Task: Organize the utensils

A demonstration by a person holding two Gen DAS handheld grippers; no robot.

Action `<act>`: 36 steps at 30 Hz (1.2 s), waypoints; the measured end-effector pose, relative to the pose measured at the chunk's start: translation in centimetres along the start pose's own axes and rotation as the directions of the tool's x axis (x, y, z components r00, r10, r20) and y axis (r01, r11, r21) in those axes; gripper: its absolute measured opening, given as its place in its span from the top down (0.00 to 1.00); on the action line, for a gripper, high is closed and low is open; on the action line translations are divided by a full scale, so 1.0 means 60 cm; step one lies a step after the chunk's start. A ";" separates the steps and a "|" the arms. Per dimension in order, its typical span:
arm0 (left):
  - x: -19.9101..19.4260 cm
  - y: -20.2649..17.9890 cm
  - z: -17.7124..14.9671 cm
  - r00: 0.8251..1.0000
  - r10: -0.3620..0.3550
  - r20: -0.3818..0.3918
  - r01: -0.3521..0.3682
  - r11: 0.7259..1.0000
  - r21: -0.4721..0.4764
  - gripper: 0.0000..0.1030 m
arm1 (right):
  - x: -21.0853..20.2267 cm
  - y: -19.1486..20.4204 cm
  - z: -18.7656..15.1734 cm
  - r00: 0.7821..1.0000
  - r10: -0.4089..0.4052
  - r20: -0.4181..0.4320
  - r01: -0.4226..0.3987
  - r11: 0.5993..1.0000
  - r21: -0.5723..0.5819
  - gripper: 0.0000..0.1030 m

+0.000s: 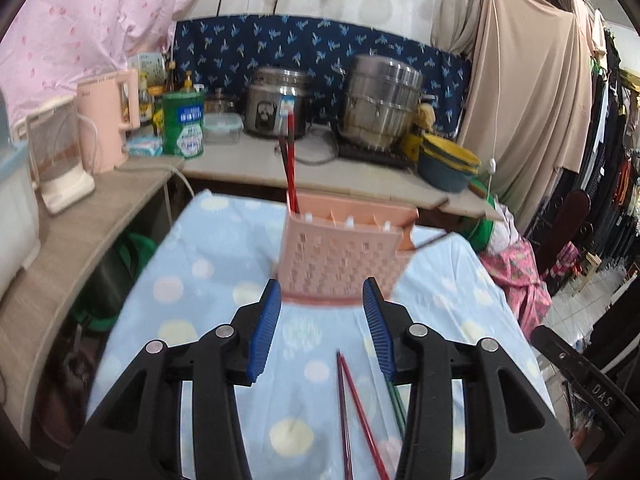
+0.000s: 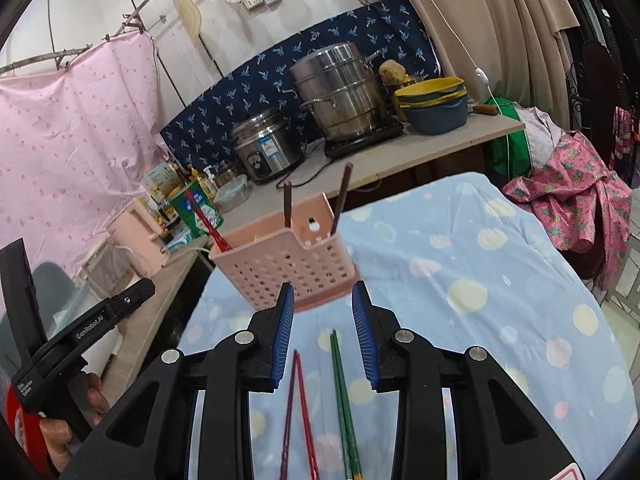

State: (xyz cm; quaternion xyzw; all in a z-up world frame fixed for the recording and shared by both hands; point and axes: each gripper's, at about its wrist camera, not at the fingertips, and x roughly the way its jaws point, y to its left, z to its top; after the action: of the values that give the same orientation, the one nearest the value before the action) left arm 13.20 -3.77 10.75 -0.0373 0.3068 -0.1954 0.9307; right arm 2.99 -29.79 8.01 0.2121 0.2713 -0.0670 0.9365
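polka-dot blue cloth covers the near surface, and behind it runs a pale worktop against a navy leaf-print backdrop, with a pink sheet hung on the left and beige curtains on the right. on the worktop stand a rice cooker, a tall steel steamer pot, stacked yellow and blue basins, a green canister and a pink kettle.

a pink perforated utensil basket stands on the cloth just beyond both grippers. red chopsticks stand upright in its left compartment; the right wrist view also shows two dark brown chopsticks leaning in its far compartments.

left gripper has its blue fingers spread wide and empty, tips near the basket's base. right gripper is likewise parted and holds nothing. on the cloth, a loose red pair lies below the right gripper's left finger, and a green pair lies between its fingers, nearer than the basket.
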 end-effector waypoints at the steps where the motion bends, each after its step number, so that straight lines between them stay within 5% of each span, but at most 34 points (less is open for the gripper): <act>1: 0.000 0.000 -0.014 1.000 0.000 -0.016 0.000 1.000 0.002 0.61 | -0.001 -0.005 -0.016 1.000 -0.011 -0.021 0.011 1.000 -0.004 0.70; 17: 0.012 0.002 -0.210 0.969 0.016 -0.245 -0.009 0.999 0.030 0.61 | 0.018 -0.032 -0.205 0.961 -0.070 -0.268 0.054 0.996 -0.064 0.70; 36: 0.013 -0.008 -0.274 0.947 0.011 -0.321 0.002 0.999 0.041 0.61 | 0.044 -0.027 -0.262 0.940 -0.140 -0.312 0.092 0.982 -0.162 0.78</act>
State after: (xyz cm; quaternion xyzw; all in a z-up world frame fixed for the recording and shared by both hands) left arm 4.00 -3.68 -2.90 0.0145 0.4503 -0.2027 0.8695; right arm -2.69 -24.46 -6.00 0.1353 0.4366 -0.0669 0.8869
